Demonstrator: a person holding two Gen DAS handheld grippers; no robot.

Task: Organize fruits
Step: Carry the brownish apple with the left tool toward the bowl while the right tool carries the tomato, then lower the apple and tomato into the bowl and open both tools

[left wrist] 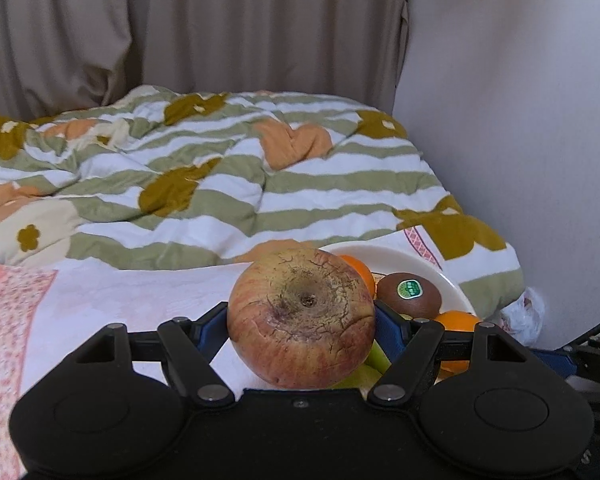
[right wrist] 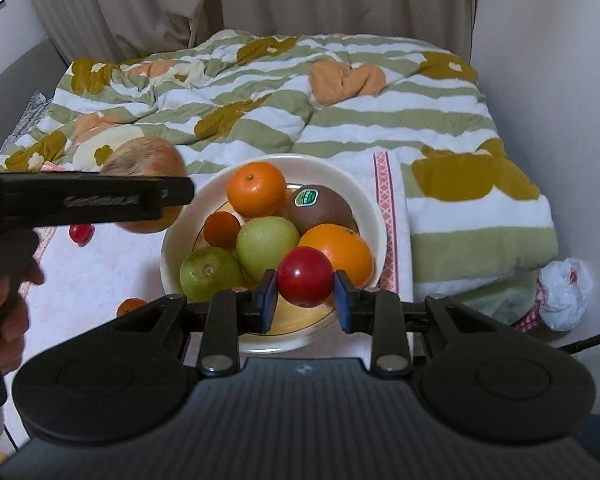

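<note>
Being carried to the cream bowl (right wrist: 370, 216), already w/ six fruits: wrinkled red-yellow apple (left wrist: 300, 316) clamped in left tool (left wrist: 300, 322), small red round fruit (right wrist: 305, 277) in right tool (right wrist: 305, 292). Two small fruits left on bed.

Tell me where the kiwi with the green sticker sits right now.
In the right wrist view the kiwi lies in the bowl, toward its far right, between the two oranges and behind the green fruit.
</note>
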